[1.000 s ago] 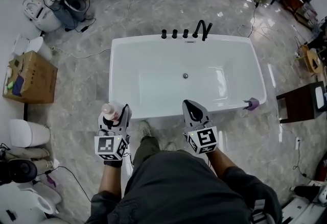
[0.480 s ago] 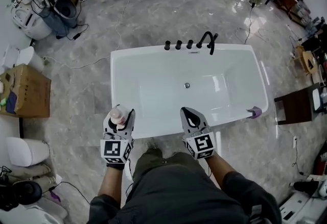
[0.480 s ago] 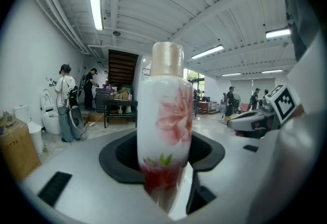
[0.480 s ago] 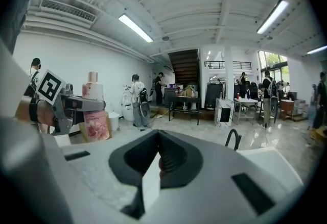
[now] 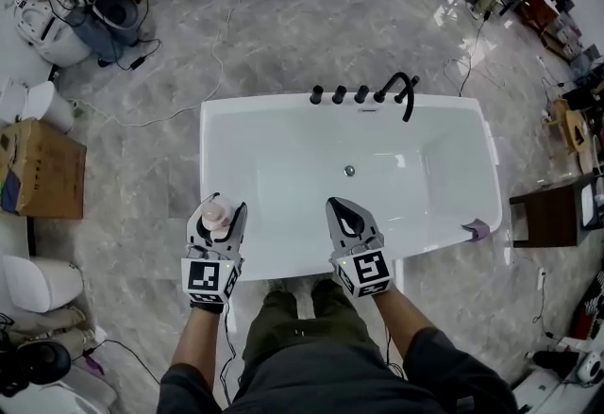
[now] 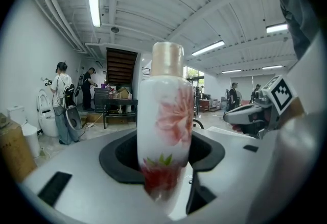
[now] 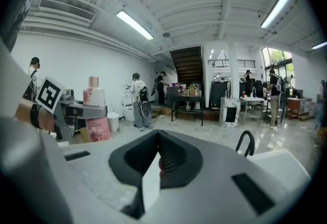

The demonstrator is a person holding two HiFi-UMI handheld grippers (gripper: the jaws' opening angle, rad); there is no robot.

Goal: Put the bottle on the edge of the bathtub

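A white bottle (image 6: 164, 121) with a pink flower print and a pale pink cap stands upright between the jaws of my left gripper (image 6: 164, 177), which is shut on it. In the head view the bottle's cap (image 5: 216, 212) and left gripper (image 5: 219, 214) hang over the front left corner of the white bathtub (image 5: 283, 265). My right gripper (image 5: 341, 206) is held over the tub's near rim to the right, jaws shut and empty. In the right gripper view the right gripper (image 7: 153, 167) shows its pads together, and the bottle (image 7: 94, 96) appears at the left.
Black faucet and knobs (image 5: 400, 89) stand on the tub's far rim. A small purple thing (image 5: 477, 230) lies on the rim at the right. A cardboard box (image 5: 42, 167) and toilets (image 5: 36, 282) are on the left, a dark side table (image 5: 555, 209) on the right. People stand far back.
The tub has drawn closer under both grippers. The left gripper with the bottle now hangs over the tub's front left corner rather than in front of it; both jaws stay as they were.
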